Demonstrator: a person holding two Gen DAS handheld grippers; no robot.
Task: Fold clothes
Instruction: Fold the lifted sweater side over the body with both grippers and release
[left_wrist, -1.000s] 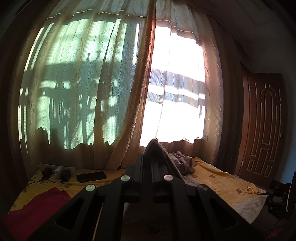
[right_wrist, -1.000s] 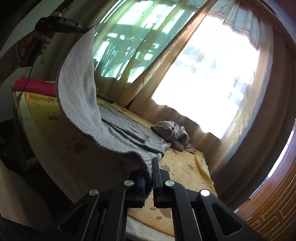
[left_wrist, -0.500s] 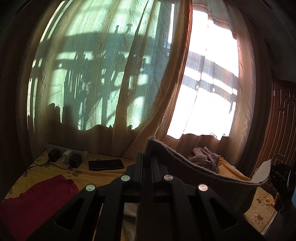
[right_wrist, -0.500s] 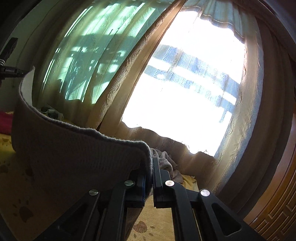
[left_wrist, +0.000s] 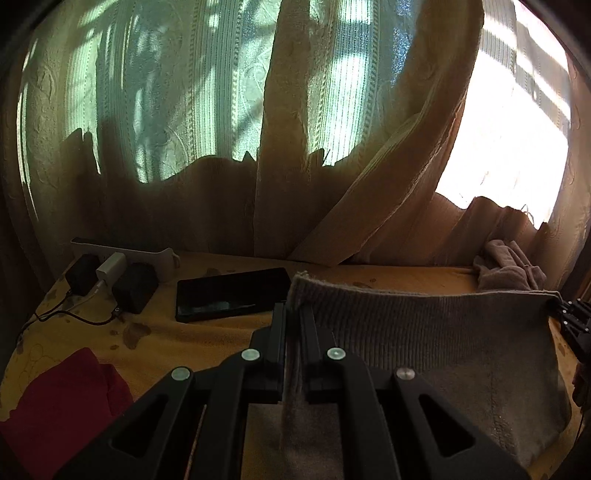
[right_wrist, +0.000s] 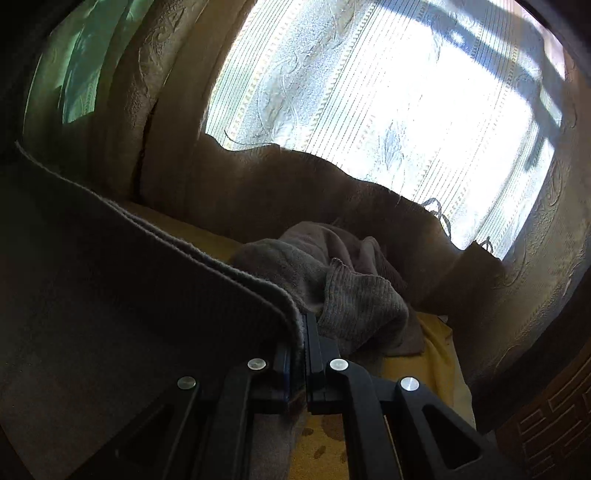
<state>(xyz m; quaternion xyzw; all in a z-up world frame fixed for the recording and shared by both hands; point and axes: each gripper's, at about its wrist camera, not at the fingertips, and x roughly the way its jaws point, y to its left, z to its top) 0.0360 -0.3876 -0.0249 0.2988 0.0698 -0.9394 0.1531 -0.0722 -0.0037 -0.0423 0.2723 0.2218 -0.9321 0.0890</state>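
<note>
Both tongs are clenched on the sweater (left_wrist: 436, 332): left gripper (left_wrist: 293, 314) and right gripper (right_wrist: 303, 332) each pinch a corner, stretching its hem taut above the bed (left_wrist: 221, 332), likely for folding.

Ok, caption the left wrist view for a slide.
Left gripper and right gripper stretch a grey knit garment above the yellow bedsheet.

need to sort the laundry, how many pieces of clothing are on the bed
3: grey knit garment held between both grippers, crumpled brownish garment by the curtain, red cloth at the near left; more may be hidden.
</note>
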